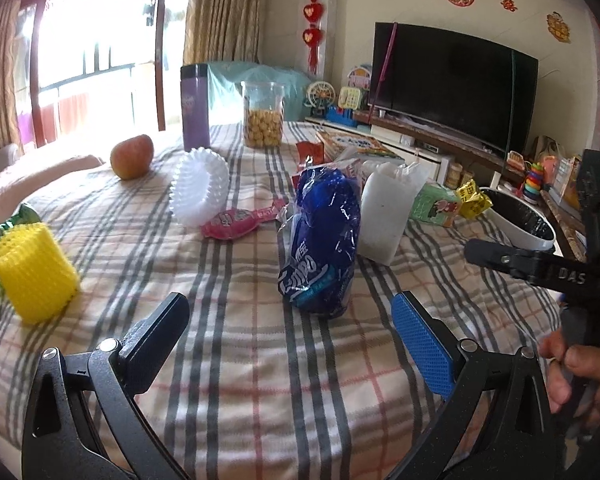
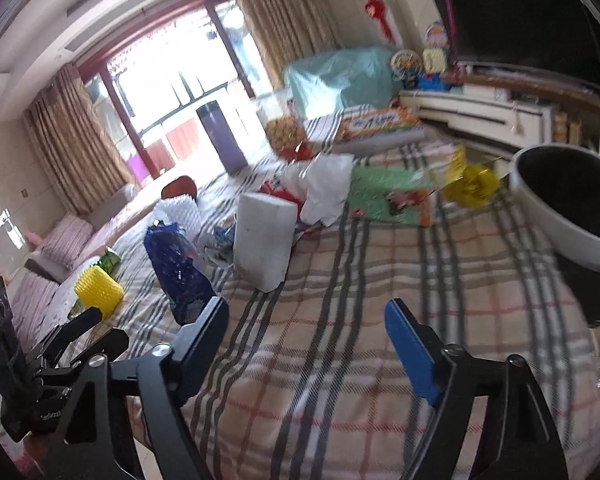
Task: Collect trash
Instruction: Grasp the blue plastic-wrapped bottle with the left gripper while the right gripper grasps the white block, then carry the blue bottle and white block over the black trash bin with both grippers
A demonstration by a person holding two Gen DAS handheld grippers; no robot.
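Note:
A table with a plaid cloth (image 1: 260, 380) holds scattered trash. A crumpled blue plastic bag (image 1: 324, 240) stands just ahead of my open, empty left gripper (image 1: 292, 320). It also shows in the right wrist view (image 2: 180, 268). A white foam block (image 1: 388, 216) (image 2: 264, 236) stands to its right. A yellow foam net (image 1: 36, 276) (image 2: 98, 290), a pink wrapper (image 1: 236, 222), a white foam net (image 1: 200, 188), a green packet (image 2: 392, 196) and a yellow wrapper (image 2: 470, 180) lie around. My right gripper (image 2: 306, 332) is open and empty above the cloth. A white bin with a black inside (image 2: 572, 204) (image 1: 520, 220) is at the right.
An apple (image 1: 132, 156), a purple bottle (image 1: 196, 108), a jar of snacks (image 1: 262, 114) and a book (image 2: 380, 122) stand at the far side. A TV (image 1: 452, 84) on a low cabinet is beyond the table. The right gripper's body (image 1: 540, 268) shows at the left view's right edge.

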